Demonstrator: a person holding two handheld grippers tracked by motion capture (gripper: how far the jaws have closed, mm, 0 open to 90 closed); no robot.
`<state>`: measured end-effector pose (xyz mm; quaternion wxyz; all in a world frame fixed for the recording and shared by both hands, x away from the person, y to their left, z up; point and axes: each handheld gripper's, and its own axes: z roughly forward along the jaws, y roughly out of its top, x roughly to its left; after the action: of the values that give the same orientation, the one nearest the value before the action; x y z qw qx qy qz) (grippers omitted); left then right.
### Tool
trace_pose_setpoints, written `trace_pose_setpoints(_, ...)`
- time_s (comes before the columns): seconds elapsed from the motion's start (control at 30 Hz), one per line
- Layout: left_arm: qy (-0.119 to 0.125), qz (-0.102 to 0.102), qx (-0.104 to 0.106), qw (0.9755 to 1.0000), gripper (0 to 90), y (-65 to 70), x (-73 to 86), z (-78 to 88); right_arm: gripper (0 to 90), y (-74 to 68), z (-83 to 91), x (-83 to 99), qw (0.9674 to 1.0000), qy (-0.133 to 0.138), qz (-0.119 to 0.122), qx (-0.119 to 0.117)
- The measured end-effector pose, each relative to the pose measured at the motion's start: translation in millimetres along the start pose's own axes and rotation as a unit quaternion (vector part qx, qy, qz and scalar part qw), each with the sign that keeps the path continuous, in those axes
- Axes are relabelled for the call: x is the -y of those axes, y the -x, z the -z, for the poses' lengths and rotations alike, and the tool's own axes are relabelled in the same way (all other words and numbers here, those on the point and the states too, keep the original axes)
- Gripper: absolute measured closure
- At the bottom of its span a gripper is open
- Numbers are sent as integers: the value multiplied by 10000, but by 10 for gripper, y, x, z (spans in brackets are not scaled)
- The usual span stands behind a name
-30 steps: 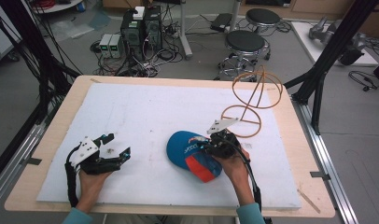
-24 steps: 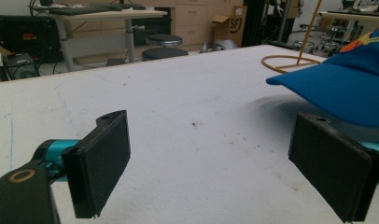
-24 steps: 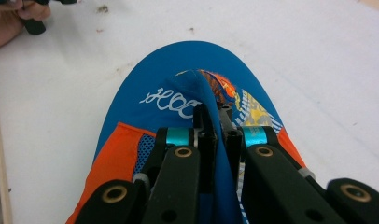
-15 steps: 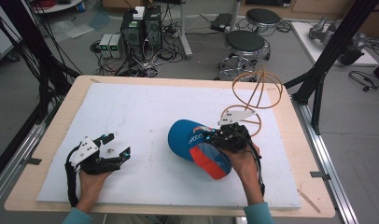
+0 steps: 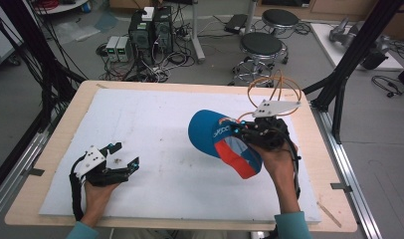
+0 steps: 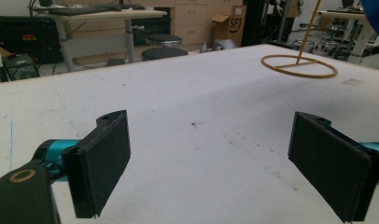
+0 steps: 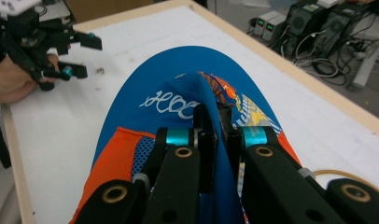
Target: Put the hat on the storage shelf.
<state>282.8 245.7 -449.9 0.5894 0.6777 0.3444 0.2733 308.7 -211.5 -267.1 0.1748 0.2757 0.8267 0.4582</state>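
The blue-and-orange cap (image 5: 221, 142) is pinched in the closed right tool (image 5: 239, 130) above the bench (image 5: 155, 119), not yet hung on the wire stand (image 5: 275, 92); the left tool (image 5: 125, 155) is held wide open, empty.

Open mat (image 5: 155, 124), one stand at the far right

From the mat's middle, ten to six o'clock lies bare; the wire stand (image 5: 275, 94) blocks two o'clock, and the lifted cap (image 5: 215, 137) hangs at three.

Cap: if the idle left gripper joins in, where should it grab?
Probably the blue crown's free edge, approached from its own side. The right gripper already pinches a fold near the orange brim; the left gripper sits open on the table.
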Motion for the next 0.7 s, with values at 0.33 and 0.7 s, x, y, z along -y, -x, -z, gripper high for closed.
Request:
trace_pose_setpoints(0.33, 5, -3, -11, 10000, 132, 4, 1, -2, 886, 92, 223, -85, 9987, 392, -7, 324)
trace_pose_setpoints(0.7, 2, 3, -10, 10000, 132, 3, 1, -2, 886, 90, 291, -102, 9940, 947, -70, 547)
